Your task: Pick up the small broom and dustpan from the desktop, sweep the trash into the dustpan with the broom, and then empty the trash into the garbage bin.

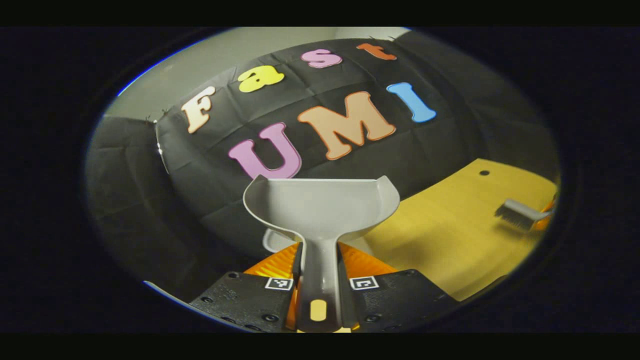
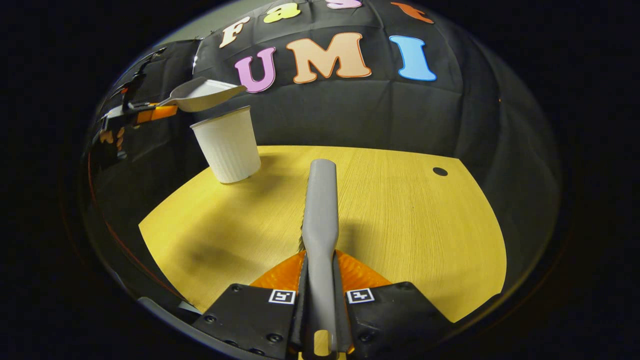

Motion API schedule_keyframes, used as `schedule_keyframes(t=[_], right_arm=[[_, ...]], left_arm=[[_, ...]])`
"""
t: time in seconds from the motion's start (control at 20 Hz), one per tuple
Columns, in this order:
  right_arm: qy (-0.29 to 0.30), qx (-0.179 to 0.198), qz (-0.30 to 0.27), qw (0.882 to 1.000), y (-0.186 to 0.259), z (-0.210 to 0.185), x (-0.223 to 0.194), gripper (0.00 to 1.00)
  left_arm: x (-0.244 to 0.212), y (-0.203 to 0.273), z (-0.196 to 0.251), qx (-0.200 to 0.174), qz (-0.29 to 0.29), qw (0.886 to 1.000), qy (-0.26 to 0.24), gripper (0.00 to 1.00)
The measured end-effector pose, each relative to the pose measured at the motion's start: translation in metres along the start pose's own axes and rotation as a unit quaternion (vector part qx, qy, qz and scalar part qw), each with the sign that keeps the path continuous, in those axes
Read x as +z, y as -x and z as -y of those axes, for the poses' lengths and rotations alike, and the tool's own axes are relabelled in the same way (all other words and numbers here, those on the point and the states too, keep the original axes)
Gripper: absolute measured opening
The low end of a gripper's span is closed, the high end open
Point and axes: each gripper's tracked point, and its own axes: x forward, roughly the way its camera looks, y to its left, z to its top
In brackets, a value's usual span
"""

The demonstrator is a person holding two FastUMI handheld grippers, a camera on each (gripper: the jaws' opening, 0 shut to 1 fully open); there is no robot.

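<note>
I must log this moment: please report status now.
Left gripper shut on dustpan, raised above white bin. Right gripper shut on broom. Nothing in the way.

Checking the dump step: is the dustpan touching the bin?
Apart. In the right gripper view the dustpan hangs above the bin, with dark wall showing between its underside and the bin's rim.

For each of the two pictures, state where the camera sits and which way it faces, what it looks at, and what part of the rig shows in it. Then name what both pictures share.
Left gripper view: rides the left gripper, facing the cloth wall; its fingers clamp the dustpan handle, held out past the desktop edge.
Right gripper view: rides the right gripper, facing across the desktop; its fingers clamp the broom, above the wood.
Shared: the dustpan above the white garbage bin, the broom, the desktop, the left gripper.
</note>
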Motion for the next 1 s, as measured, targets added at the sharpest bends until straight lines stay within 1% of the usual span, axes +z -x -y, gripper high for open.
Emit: schedule_keyframes(t=[0.05, 0.1, 0.2, 0.3, 0.35, 0.4, 0.45, 0.5, 0.55, 0.6, 0.65, 0.8, 0.9, 1.0], right_arm=[[-0.003, -0.002, 0.003, 1.000, 0.001, 0.000, 0.003, 0.22], [-0.005, -0.006, 0.005, 1.000, 0.000, 0.000, 0.004, 0.22], [-0.003, -0.018, 0.005, 1.000, -0.002, 0.004, 0.004, 0.22], [0.002, -0.033, 0.002, 0.999, 0.002, 0.008, 0.000, 0.22], [0.005, -0.042, 0.002, 0.999, 0.002, 0.011, -0.001, 0.22], [0.009, -0.054, -0.002, 0.999, 0.001, 0.015, -0.003, 0.22], [0.010, -0.065, -0.008, 0.998, 0.002, 0.019, -0.006, 0.22], [0.010, -0.076, -0.015, 0.997, -0.001, 0.021, -0.006, 0.22], [0.012, -0.088, -0.026, 0.996, -0.003, 0.024, -0.012, 0.22], [0.015, -0.099, -0.035, 0.994, -0.003, 0.026, -0.015, 0.22], [0.014, -0.109, -0.044, 0.993, -0.004, 0.030, -0.020, 0.22], [0.005, -0.125, -0.081, 0.989, -0.012, 0.032, -0.032, 0.22], [0.004, -0.131, -0.099, 0.986, -0.010, 0.031, -0.029, 0.22], [0.009, -0.135, -0.115, 0.984, -0.006, 0.030, -0.022, 0.22]], left_arm=[[-0.001, 0.006, 0.018, -0.009, 0.010, 1.000, 0.015, 0.24], [-0.004, 0.012, 0.034, -0.014, 0.011, 0.999, 0.027, 0.28], [-0.013, 0.021, 0.063, -0.033, 0.012, 0.998, 0.044, 0.26], [-0.038, 0.032, 0.098, -0.069, -0.016, 0.994, 0.078, 0.25], [-0.052, 0.039, 0.111, -0.082, -0.031, 0.992, 0.093, 0.27], [-0.062, 0.044, 0.125, -0.096, -0.041, 0.989, 0.102, 0.26], [-0.078, 0.047, 0.138, -0.108, -0.057, 0.987, 0.101, 0.25], [-0.094, 0.048, 0.149, -0.117, -0.073, 0.986, 0.095, 0.27], [-0.109, 0.048, 0.154, -0.123, -0.088, 0.984, 0.093, 0.27], [-0.124, 0.048, 0.160, -0.125, -0.105, 0.982, 0.100, 0.27], [-0.141, 0.049, 0.166, -0.126, -0.123, 0.978, 0.109, 0.28], [-0.176, 0.048, 0.178, -0.122, -0.172, 0.968, 0.137, 0.27], [-0.185, 0.049, 0.176, -0.121, -0.192, 0.964, 0.140, 0.28], [-0.183, 0.049, 0.177, -0.122, -0.200, 0.962, 0.137, 0.28]])
